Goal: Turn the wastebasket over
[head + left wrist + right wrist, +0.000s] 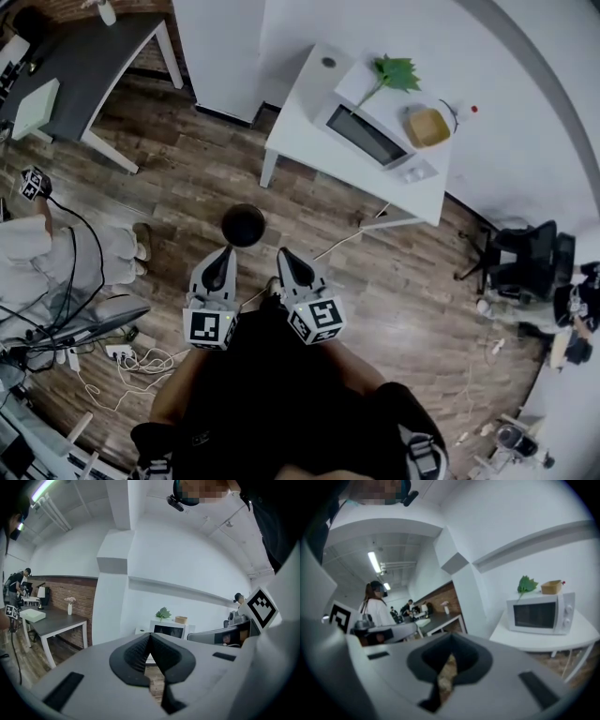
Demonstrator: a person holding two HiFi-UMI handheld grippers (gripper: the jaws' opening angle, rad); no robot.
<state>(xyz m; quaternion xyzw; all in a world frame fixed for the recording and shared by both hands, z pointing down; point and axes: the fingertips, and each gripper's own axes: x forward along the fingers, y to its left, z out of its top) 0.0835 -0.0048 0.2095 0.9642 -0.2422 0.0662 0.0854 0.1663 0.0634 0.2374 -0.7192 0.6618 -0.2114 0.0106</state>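
Note:
From above, the black wastebasket (244,225) is a dark round shape standing on the wooden floor just beyond both grippers. I cannot tell which end is up. My left gripper (226,250) points at its near side and my right gripper (282,252) is just to its right; neither touches it. In the left gripper view the left gripper (150,634) has its jaws together with nothing between them. The right gripper (451,644) is shut and empty too. Neither gripper view shows the wastebasket.
A white table (309,122) with a microwave (366,136), a green plant and a wooden bowl stands behind the basket. A dark table (84,56) is at the far left. A seated person (37,253) and floor cables (131,361) are at left, an office chair (525,258) at right.

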